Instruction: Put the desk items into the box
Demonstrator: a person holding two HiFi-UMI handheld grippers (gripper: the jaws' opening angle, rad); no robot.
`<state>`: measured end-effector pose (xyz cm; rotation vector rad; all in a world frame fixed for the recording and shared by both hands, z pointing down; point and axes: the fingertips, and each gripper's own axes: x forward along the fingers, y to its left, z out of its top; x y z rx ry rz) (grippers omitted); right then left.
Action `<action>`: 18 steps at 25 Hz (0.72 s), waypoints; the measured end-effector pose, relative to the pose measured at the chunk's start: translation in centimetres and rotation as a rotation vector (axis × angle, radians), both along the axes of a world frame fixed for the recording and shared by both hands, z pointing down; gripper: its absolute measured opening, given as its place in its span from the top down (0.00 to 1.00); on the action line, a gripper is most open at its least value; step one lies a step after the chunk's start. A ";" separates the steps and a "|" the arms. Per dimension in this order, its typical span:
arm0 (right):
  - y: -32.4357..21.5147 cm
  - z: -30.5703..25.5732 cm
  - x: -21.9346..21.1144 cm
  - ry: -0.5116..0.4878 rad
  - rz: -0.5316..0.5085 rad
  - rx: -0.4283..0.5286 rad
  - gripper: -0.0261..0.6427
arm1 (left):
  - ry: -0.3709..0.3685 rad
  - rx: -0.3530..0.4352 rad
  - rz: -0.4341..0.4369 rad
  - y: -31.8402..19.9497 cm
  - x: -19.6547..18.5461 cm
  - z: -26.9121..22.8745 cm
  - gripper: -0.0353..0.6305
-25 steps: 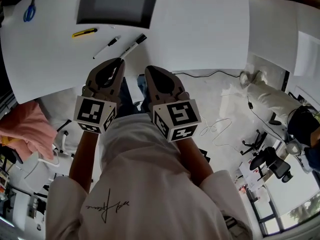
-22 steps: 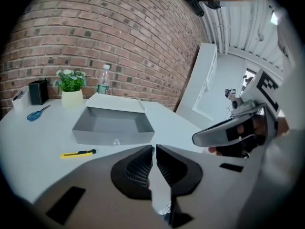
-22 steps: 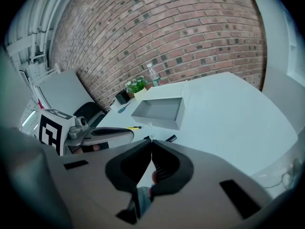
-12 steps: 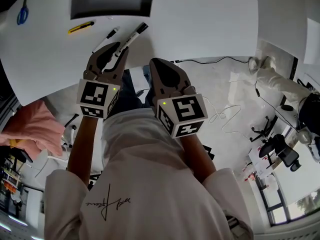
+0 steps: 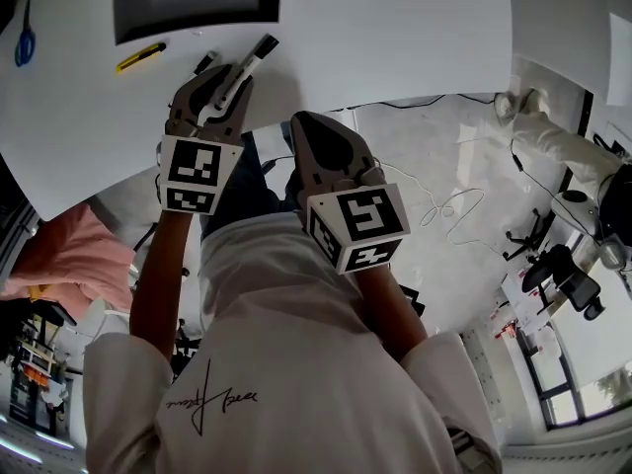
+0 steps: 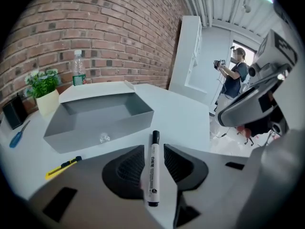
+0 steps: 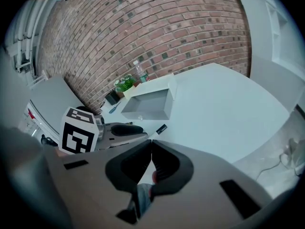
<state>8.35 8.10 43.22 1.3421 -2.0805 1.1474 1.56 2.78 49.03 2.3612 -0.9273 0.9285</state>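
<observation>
A white marker with a black cap (image 6: 153, 168) (image 5: 245, 65) lies on the white desk (image 5: 395, 47). My left gripper (image 6: 153, 149) (image 5: 225, 85) straddles it. Its jaws have just been opening and stand apart, with a gap on each side of the marker. A grey open box (image 6: 100, 116) (image 5: 193, 3) sits beyond it on the desk. My right gripper (image 7: 151, 144) (image 5: 321, 141) hangs at the desk's near edge, shut with nothing in it. A yellow utility knife (image 6: 62, 167) (image 5: 140, 55) lies left of the marker.
Blue scissors (image 6: 16, 135) (image 5: 22, 38) lie at the far left. A potted plant (image 6: 43, 87) and a bottle (image 6: 78, 73) stand behind the box by the brick wall. A second marker (image 5: 205, 62) peeks out beside my left gripper. A person (image 6: 233, 78) stands far right.
My left gripper has moved forward and down from the desk's edge onto the marker, and its jaws have opened around it. The right gripper has barely shifted.
</observation>
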 end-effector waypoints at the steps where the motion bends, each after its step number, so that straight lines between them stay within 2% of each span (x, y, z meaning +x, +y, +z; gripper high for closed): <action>1: 0.0 0.1 0.0 -0.001 0.001 -0.002 0.92 | -0.008 -0.008 0.006 0.0 0.1 0.4 0.78; 5: 0.1 0.8 0.1 -0.005 0.005 -0.014 0.92 | -0.048 -0.033 0.029 0.3 0.1 2.1 0.77; 18: -0.1 1.5 0.1 -0.018 0.015 -0.039 0.92 | -0.093 -0.068 0.056 0.3 0.4 3.6 0.77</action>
